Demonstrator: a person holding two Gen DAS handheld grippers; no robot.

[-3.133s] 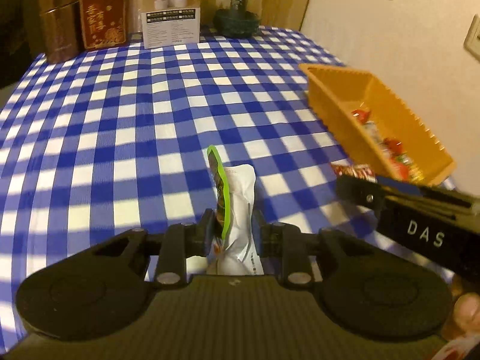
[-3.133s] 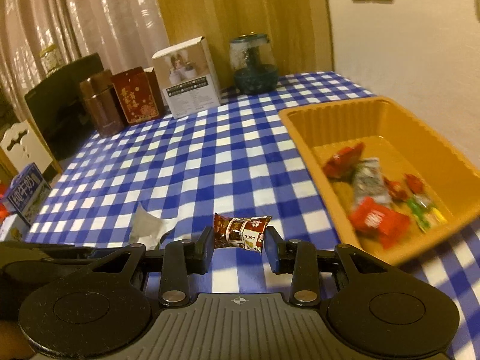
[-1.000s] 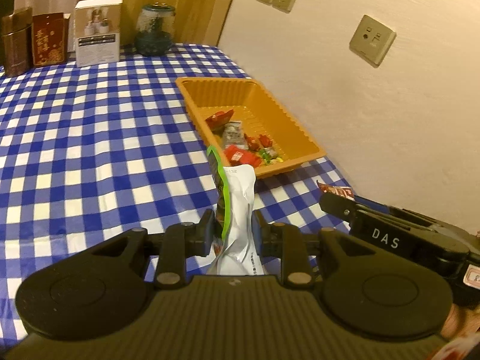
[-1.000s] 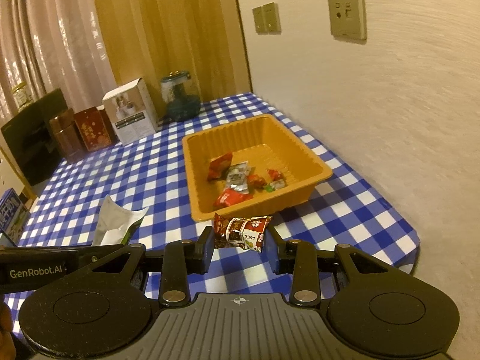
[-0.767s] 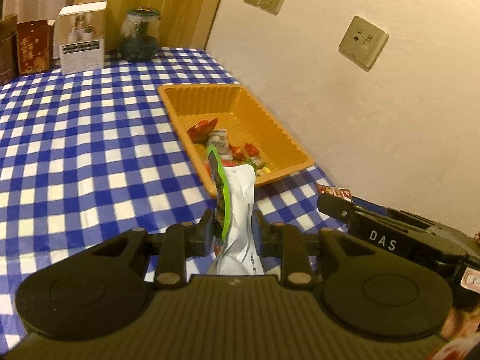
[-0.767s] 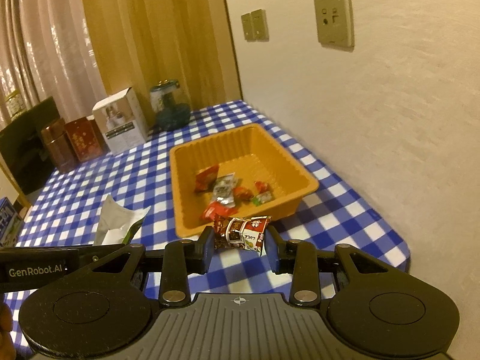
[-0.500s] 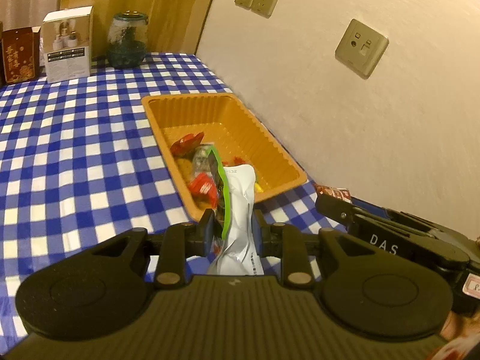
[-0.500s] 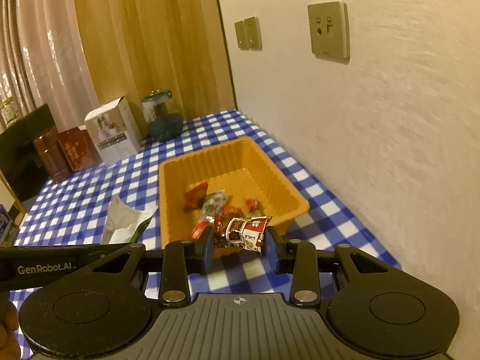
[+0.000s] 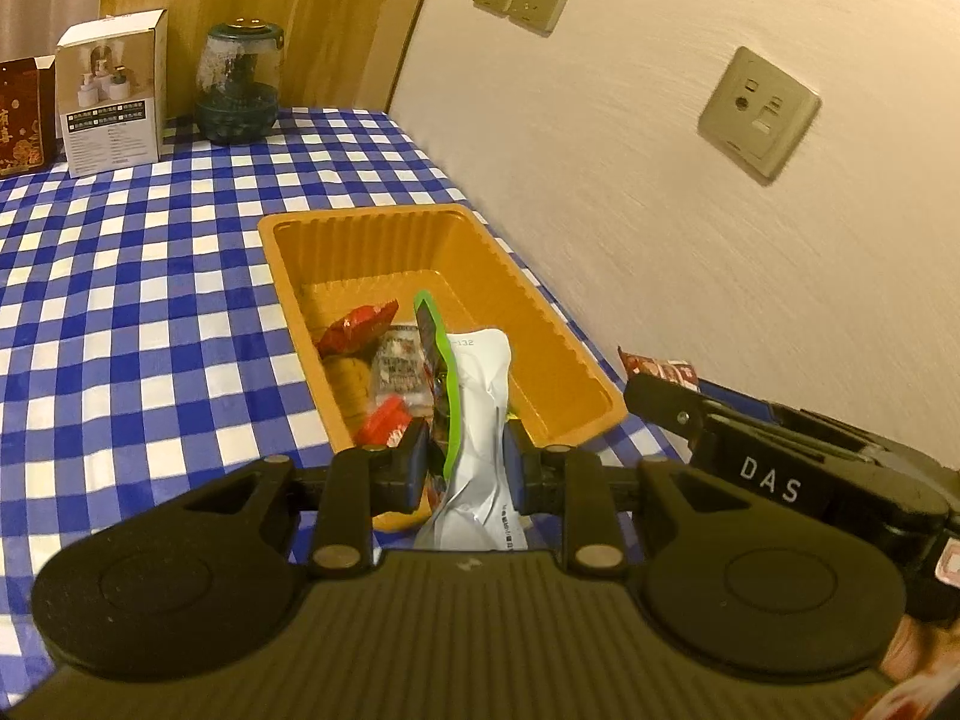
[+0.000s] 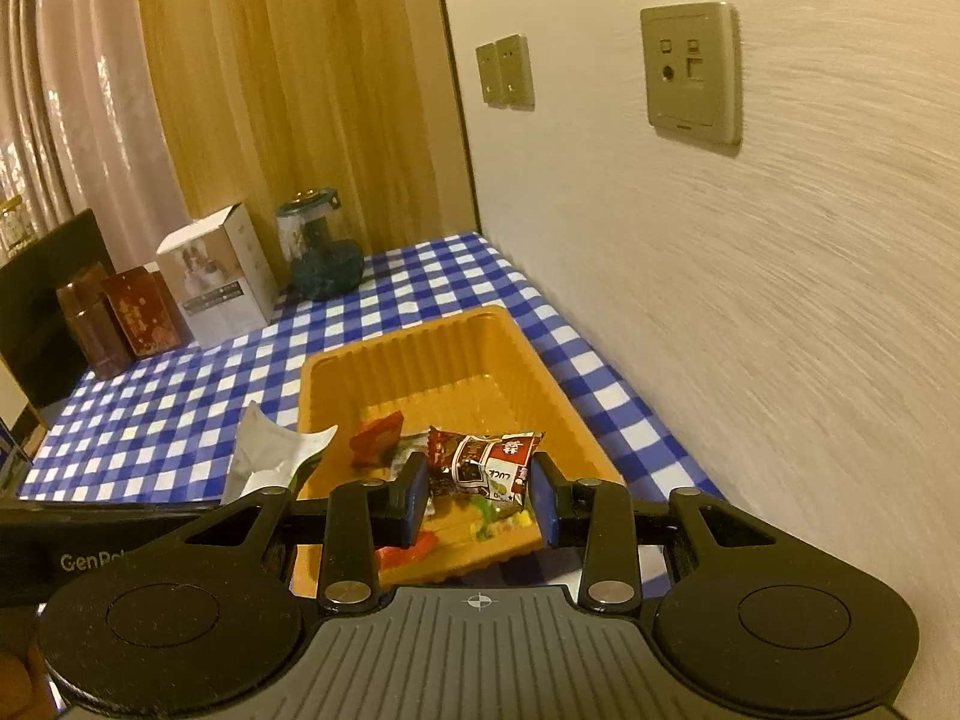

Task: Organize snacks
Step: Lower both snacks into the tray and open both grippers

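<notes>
L tool (image 9: pixel 465 468) grips pouch (image 9: pixel 480 414); R tool (image 10: pixel 480 501) grips packet (image 10: pixel 489 462)

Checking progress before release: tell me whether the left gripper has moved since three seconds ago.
Yes. The left gripper has travelled toward the orange tray by the wall.

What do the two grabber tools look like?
Both are black plastic. The left tool and right tool each have two fingers with blue pads, round discs either side, silver screws and a ribbed grey body. White letters say "DAS" and "GenRo...".
</notes>
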